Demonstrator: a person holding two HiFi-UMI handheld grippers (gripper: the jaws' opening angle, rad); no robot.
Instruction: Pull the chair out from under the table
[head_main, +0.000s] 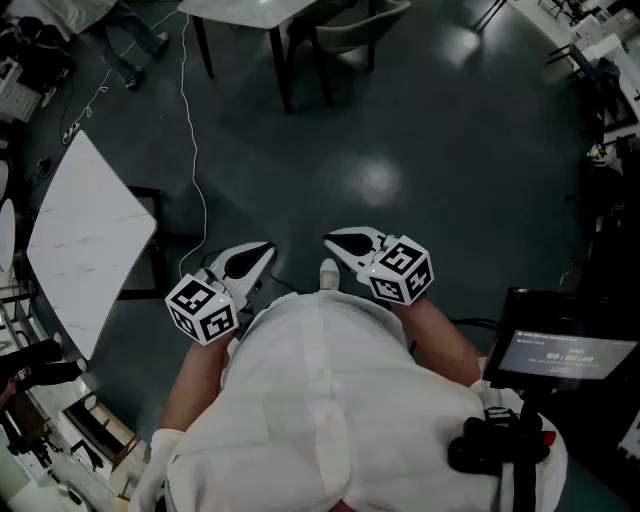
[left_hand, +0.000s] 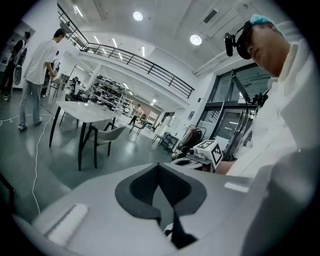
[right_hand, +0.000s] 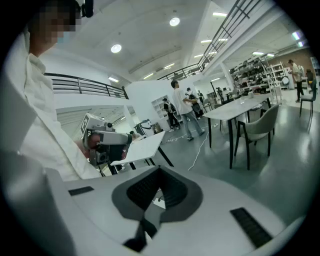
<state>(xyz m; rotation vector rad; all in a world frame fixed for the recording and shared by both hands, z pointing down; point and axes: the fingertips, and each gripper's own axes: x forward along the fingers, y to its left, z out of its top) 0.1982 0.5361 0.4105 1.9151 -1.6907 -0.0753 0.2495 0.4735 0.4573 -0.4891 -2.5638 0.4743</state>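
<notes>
A grey chair (head_main: 362, 28) stands tucked under a white table (head_main: 245, 10) at the far side of the floor. It also shows in the left gripper view as the chair (left_hand: 107, 135) at the table (left_hand: 85, 112), and in the right gripper view as the chair (right_hand: 262, 125) at the table (right_hand: 237, 107). My left gripper (head_main: 263, 250) and right gripper (head_main: 337, 240) are held close to my body, side by side, well short of the chair. Both point slightly down at bare floor. The left gripper (left_hand: 159, 167) and right gripper (right_hand: 159, 172) are shut with nothing between the pads.
A second white table (head_main: 90, 240) stands at my left. A white cable (head_main: 190, 130) runs across the dark floor towards the far table. A screen on a stand (head_main: 565, 355) is at my right. A person (left_hand: 37, 65) stands near the far table.
</notes>
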